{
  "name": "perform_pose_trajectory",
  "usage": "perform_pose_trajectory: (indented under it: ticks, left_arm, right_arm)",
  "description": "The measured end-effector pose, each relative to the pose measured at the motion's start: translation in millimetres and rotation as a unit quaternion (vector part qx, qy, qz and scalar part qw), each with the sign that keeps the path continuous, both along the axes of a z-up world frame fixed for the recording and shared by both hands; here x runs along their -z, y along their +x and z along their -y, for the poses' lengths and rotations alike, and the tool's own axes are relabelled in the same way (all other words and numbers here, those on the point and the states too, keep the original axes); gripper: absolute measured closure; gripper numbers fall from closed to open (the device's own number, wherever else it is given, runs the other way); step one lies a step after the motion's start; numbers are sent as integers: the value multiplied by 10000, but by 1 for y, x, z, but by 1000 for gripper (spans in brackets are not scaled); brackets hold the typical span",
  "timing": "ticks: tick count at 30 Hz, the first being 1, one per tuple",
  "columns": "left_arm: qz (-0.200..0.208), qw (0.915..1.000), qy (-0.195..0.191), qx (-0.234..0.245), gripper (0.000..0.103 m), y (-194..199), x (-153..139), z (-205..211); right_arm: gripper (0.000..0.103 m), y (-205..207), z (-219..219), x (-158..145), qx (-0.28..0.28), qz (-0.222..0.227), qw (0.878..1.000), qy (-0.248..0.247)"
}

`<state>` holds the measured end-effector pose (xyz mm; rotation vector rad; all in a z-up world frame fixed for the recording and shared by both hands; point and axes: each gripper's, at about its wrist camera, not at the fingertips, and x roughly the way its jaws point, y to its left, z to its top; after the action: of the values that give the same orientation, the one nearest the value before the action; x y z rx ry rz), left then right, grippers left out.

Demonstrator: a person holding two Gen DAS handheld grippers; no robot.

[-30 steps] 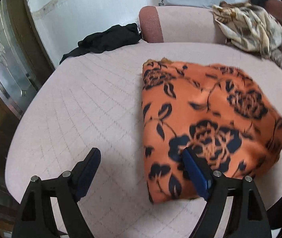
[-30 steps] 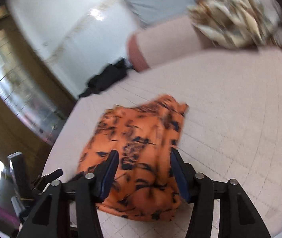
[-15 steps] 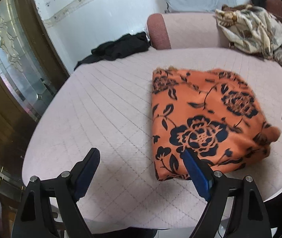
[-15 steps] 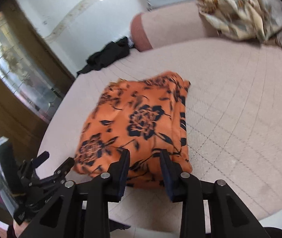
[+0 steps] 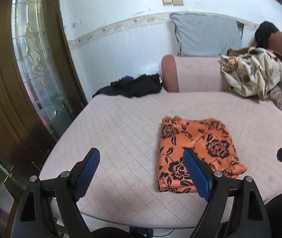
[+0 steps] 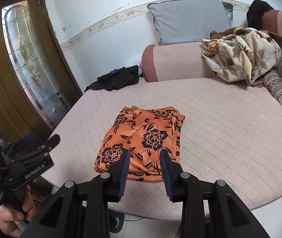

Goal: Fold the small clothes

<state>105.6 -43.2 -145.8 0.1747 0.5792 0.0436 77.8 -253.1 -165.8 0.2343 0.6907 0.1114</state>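
The cloth (image 5: 195, 150) (image 6: 144, 138) was orange with a dark navy pattern of roses and leaves. It lay folded into a flat, roughly rectangular packet, its layered edges stacked along the right side in the right wrist view. It rested on the pale quilted surface, toward the near edge, with nothing touching it.

Left gripper (image 5: 141, 170) open — orange garment (image 5: 196, 150) folded.

Near edge of orange floral garment (image 6: 141, 138) hidden behind right gripper (image 6: 145, 162) fingers; right gripper cut off at left-wrist frame edge; black clothes (image 5: 135, 88) too crumpled to identify.
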Motion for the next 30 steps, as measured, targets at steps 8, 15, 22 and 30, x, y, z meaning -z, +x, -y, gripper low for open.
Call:
perform_pose_trajectory:
  ticks: [8, 15, 22, 30]
  left_arm:
    - [267, 9996, -71, 19, 12, -32, -38, 2]
    - [812, 9965, 124, -132, 3, -61, -67, 2]
    - [1052, 9944, 55, -4, 0, -82, -87, 0]
    - [1132, 9935, -103, -13, 0, -91, -97, -8]
  right_arm:
    - [67, -36, -6, -30, -1, 219, 9997, -139]
    - [67, -60, -14, -59, -5, 622, 9978, -227]
    - [67, -70, -27, -76, 134, 859, 9946, -566]
    - [67, -66, -31, -72, 213, 660, 9964, -498]
